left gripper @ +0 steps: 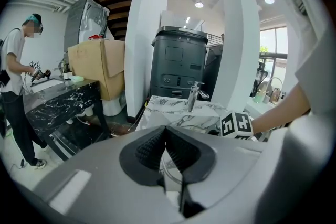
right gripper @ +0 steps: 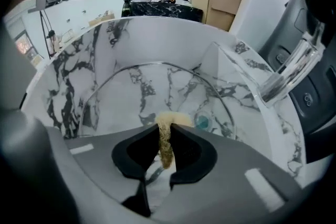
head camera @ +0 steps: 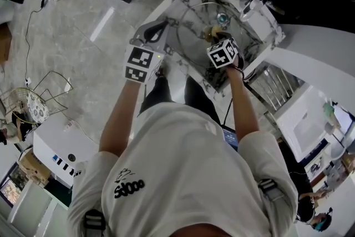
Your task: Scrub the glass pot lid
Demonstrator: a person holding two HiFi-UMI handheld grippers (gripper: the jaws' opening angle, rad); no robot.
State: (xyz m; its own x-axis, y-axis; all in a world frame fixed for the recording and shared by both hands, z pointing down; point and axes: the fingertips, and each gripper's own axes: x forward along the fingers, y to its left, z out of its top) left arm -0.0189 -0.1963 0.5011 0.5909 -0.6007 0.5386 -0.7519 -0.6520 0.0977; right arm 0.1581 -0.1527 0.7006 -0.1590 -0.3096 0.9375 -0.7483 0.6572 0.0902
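Leaning on edge, glass pot lid (right gripper: 157, 89) faces sponge (right gripper: 167, 126) in right tool (right gripper: 166, 145).

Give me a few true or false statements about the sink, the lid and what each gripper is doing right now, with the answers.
1. The right gripper is shut on a yellowish sponge. True.
2. The glass pot lid lies on the floor beside the sink. False: it lies inside the marble sink, under the sponge.
3. The left gripper has its jaws wide apart. False: its jaws are together, pinching the lid's rim.
4. A second person stands at a dark marble counter in the background. True.
5. The faucet is hidden under a cloth. False: it is bare, at the sink's edge.
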